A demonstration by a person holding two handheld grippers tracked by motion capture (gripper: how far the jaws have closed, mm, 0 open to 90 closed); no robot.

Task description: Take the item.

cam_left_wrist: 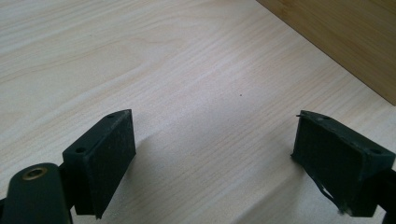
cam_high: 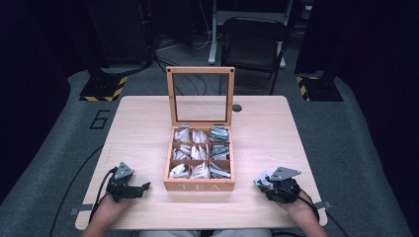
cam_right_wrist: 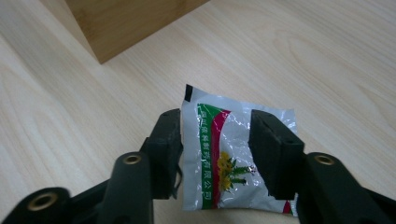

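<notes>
Right tongs (cam_right_wrist: 215, 140) straddle a silvery tea sachet (cam_right_wrist: 223, 154) lying flat on the bench (cam_high: 267, 133) just right of the open wooden tea box (cam_high: 199, 185), jaws flanking but perhaps not pinching it, while left tongs (cam_left_wrist: 212, 154) gape wide over bare wood.

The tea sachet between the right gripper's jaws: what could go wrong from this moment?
1. The tea sachet is thin, crinkled foil, and the right gripper has a jaw on each side of it; whether they pinch it is unclear, so it may slip or crumple.
2. All nine compartments of the tea box look full, so a sachet pushed in may jam or disturb others.
3. The open lid stands upright; a bump could shut it.
</notes>
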